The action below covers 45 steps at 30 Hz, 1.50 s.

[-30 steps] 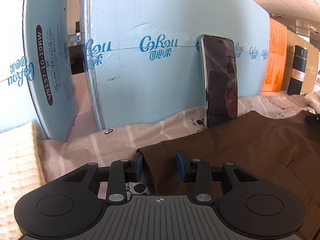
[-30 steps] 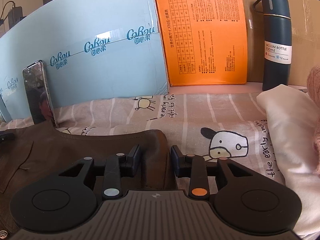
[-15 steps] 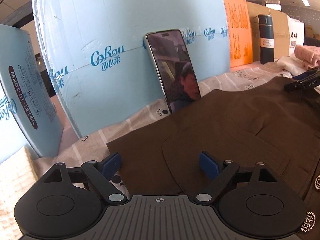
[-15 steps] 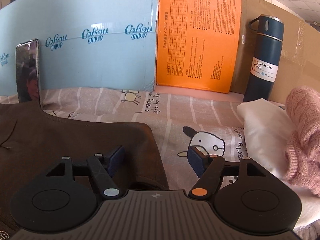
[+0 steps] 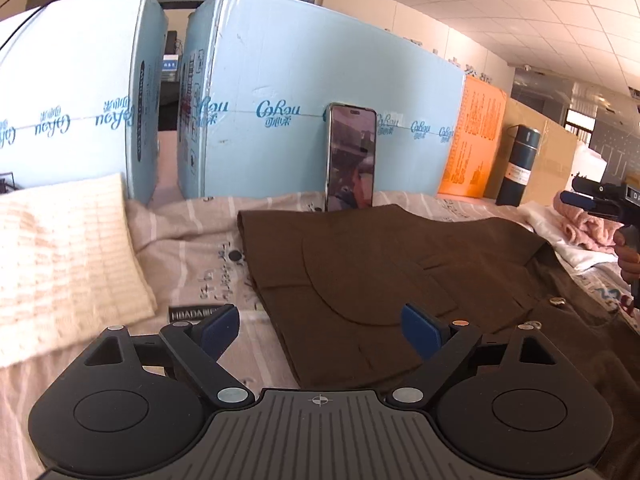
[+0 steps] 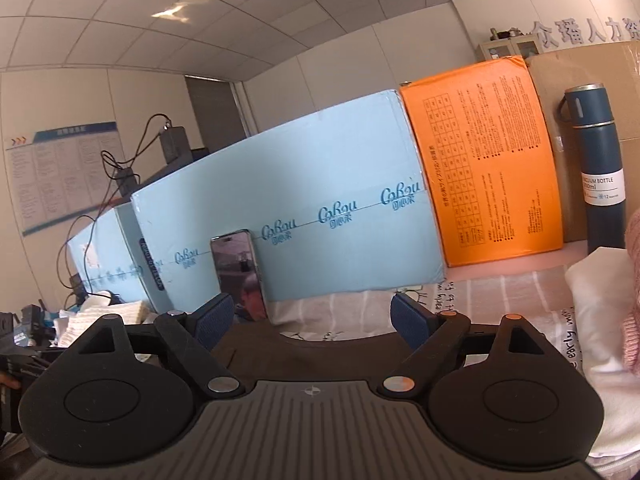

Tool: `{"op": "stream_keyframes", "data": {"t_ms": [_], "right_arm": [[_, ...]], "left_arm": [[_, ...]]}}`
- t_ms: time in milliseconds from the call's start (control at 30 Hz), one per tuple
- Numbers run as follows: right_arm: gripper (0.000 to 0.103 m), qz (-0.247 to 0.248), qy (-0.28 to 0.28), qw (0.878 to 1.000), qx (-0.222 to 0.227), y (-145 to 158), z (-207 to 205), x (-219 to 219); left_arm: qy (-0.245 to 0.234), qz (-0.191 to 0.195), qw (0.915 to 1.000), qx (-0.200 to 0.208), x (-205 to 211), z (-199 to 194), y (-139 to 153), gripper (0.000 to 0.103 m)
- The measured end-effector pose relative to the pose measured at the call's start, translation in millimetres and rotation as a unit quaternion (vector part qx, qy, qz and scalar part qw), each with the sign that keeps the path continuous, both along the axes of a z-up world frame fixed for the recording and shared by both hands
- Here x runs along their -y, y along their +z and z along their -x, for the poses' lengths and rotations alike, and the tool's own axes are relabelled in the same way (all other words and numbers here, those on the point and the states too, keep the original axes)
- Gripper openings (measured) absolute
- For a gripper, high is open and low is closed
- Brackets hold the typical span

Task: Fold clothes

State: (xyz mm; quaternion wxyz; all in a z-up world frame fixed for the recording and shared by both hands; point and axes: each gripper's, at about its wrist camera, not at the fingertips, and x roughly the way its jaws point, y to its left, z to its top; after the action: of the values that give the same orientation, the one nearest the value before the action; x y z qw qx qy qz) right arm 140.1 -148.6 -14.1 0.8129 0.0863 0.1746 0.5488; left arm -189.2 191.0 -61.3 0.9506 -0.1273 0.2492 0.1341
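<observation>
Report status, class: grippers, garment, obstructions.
Left gripper open, empty. Right gripper open, empty. Brown jacket flat on bedsheet. Phone upright behind it.

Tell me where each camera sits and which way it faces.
Left wrist: on the left gripper, above the brown garment, facing the phone; open fingers and the right gripper show.
Right wrist: on the right gripper, raised, facing the blue box; open fingers show.
Shared: phone, blue box, thermos.

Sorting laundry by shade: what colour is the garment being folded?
Dark brown garment, clearest in the left wrist view.
</observation>
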Motion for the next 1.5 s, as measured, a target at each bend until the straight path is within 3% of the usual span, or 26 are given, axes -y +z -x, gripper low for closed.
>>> {"op": "stream_keyframes", "data": {"t_ms": [133,233,400,567,633,733,833,1000,1100,1167,1200,1267,1333,1400,1500], "right_arm": [[0.085,0.050,-0.006,0.998,-0.040,-7,18,0],[0.085,0.103,0.021,0.992,-0.074,-24,37,-4],[0.085,0.154,0.044,0.983,-0.085,-40,63,-12],[0.085,0.190,0.055,0.978,-0.071,-46,79,-24],[0.085,0.217,0.045,0.974,-0.047,-48,84,-29],[0.085,0.240,0.038,0.970,-0.032,-52,87,-32],[0.086,0.245,0.036,0.968,-0.028,-55,87,-31],[0.085,0.225,0.032,0.973,-0.026,-52,88,-25],[0.085,0.178,0.013,0.984,-0.002,-37,96,-4],[0.085,0.144,-0.004,0.989,0.019,-25,103,15],[0.085,0.129,-0.016,0.991,0.030,-18,106,26],[0.085,0.105,-0.044,0.992,0.052,-1,115,49],[0.086,0.100,-0.077,0.989,0.084,15,126,71],[0.086,0.107,-0.106,0.981,0.125,28,141,88],[0.095,0.163,-0.125,0.959,0.195,33,170,101]], "left_arm": [[0.001,0.032,0.9994,-0.013,15,18,-12,0.091],[-0.011,0.033,0.9990,-0.026,23,19,-16,0.090],[-0.020,0.017,0.9991,-0.032,37,21,-18,0.087],[-0.022,-0.012,0.9992,-0.030,49,25,-15,0.063],[-0.019,-0.025,0.9991,-0.029,51,25,-15,0.039],[-0.013,-0.042,0.9986,-0.029,51,24,-14,0.011],[-0.007,-0.060,0.9975,-0.037,49,21,-15,0.002],[-0.011,-0.084,0.9952,-0.050,47,12,-16,0.003],[-0.018,-0.108,0.9924,-0.058,50,9,-16,0.004],[-0.017,-0.129,0.9897,-0.060,53,10,-15,0.010],[-0.016,-0.139,0.9882,-0.062,55,10,-14,0.015],[-0.008,-0.152,0.9870,-0.053,56,14,-10,0.035],[-0.007,-0.155,0.9874,-0.032,58,21,-3,0.067],[-0.020,-0.158,0.9872,-0.004,65,31,6,0.073],[-0.061,-0.171,0.9827,0.036,80,47,17,0.086]]}}
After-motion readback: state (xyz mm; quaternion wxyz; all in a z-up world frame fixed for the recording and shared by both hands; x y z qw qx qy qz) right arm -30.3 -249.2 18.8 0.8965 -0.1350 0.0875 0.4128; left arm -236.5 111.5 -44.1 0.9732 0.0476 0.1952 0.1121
